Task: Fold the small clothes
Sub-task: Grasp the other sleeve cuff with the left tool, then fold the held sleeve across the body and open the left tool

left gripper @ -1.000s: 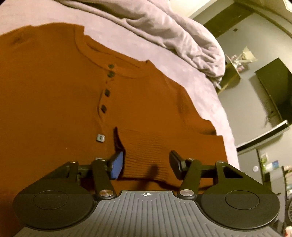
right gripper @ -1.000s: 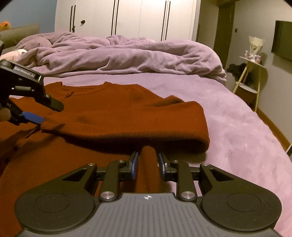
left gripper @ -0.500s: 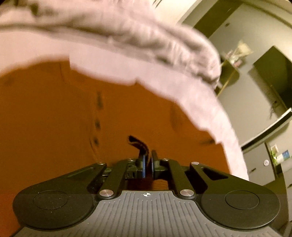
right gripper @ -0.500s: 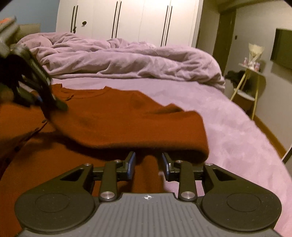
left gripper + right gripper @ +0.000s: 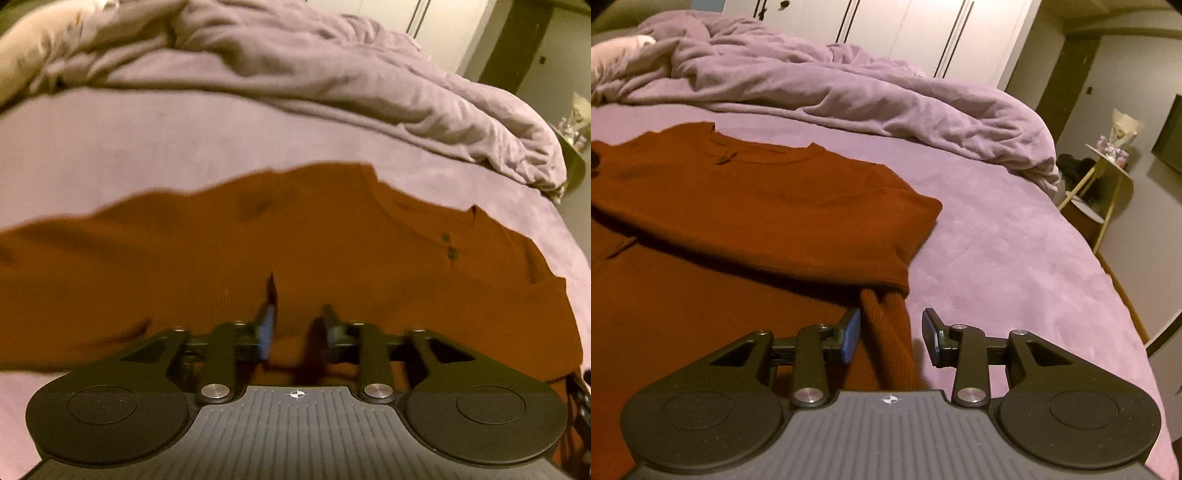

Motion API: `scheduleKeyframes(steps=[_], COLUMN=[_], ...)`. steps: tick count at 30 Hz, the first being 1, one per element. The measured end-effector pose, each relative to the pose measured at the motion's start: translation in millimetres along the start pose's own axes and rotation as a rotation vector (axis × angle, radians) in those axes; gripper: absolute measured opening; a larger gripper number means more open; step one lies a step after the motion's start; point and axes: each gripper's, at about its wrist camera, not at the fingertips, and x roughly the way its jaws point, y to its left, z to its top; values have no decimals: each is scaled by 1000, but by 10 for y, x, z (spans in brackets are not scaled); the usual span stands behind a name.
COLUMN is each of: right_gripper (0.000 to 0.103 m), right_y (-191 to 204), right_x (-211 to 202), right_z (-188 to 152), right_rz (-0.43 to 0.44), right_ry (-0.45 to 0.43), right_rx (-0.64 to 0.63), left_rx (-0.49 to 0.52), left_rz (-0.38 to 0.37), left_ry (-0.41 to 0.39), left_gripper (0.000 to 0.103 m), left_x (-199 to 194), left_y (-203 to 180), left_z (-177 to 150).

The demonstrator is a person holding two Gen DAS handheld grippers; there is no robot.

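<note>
A rust-orange buttoned shirt [image 5: 332, 258] lies flat on the purple bed [image 5: 147, 147]. My left gripper [image 5: 297, 328] hovers low over the shirt's body, its jaws opening, with only flat cloth under the gap. In the right wrist view one sleeve [image 5: 775, 206] lies folded across the shirt's chest. A ribbed strip of the shirt [image 5: 886, 332] runs between the jaws of my right gripper [image 5: 891, 334], which are opening. The strip lies against the left pad, and a gap shows on its right side.
A crumpled purple duvet [image 5: 849, 92] is heaped across the far side of the bed. White wardrobe doors [image 5: 923, 33] stand behind it. The bed's right edge drops toward a small side table [image 5: 1108, 173]. Bare sheet [image 5: 1015, 258] lies right of the shirt.
The left gripper shut over the sleeve cuff, swung left across the shirt and opened again; it has left the right wrist view. The right jaws widened off the ribbed strip.
</note>
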Motion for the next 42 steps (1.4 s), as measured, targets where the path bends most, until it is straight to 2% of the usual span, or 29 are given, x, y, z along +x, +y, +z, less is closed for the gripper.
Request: scheduleKeyframes(steps=[2,5,7,8,9,12,15,17,20,22,26,31,32,34,36,38,40,42], right_gripper=[36,36,33,23,19,17,16,16,16,16,23,23,22,13,10,10,10,11], right_y=[43,117,142,153,167,173,158,240,435,530,541,541,503,417,306,221,189,218], right_x=[34,129,195,215,226,243,204,217,344,315,170,169,168,156,107,146,279,323], right_z=[49,107,140,159,179,219,188,118,-26,-61,-2,28,53,98,119,115,71,10], right_rz=[-16,-42,-46,-45,-43,-59,-114,-178,-220,-248,-188,-193,-184,-166,-160,-190,-200,-189], right_ry=[-4,-5,0,-4,-11,-27,-60,-79,-37,-63,-96,-121,-122,-130,-148,-123,-51,-31], right_rx=[-36,-85,-94,-97,-100,-111,-135,-215,-337,-392,-358,-347,-318,-256,-188,-148,-147,-187], left_rx=[-19,-22,3,20,22,41,69,89,119,131,144,116,114,105,100,118,104,75], left_rz=[-36,-63,-41,-32,-35,-21,-23,-1,51,65,71,61,61,62,68,125,154,123], left_ry=[-9,-15,-21,-21,-21,-78,-142,-137,-78,-64,-88,-125,-138,-168,-199,-215,-174,-112], left_gripper=[53,50,26,8,8,8,8,8,8,8,8,8,8,8,6,3,3,3], left_x=[41,63,87,121,128,40,-66,-25,154,212,188,91,67,0,-50,-27,70,137], left_y=[42,47,-20,-64,-82,-122,-157,-173,-167,-154,-169,-170,-176,-184,-185,-183,-114,-18], left_z=[-32,-36,3,38,49,130,175,179,126,56,-5,49,69,107,129,143,155,122])
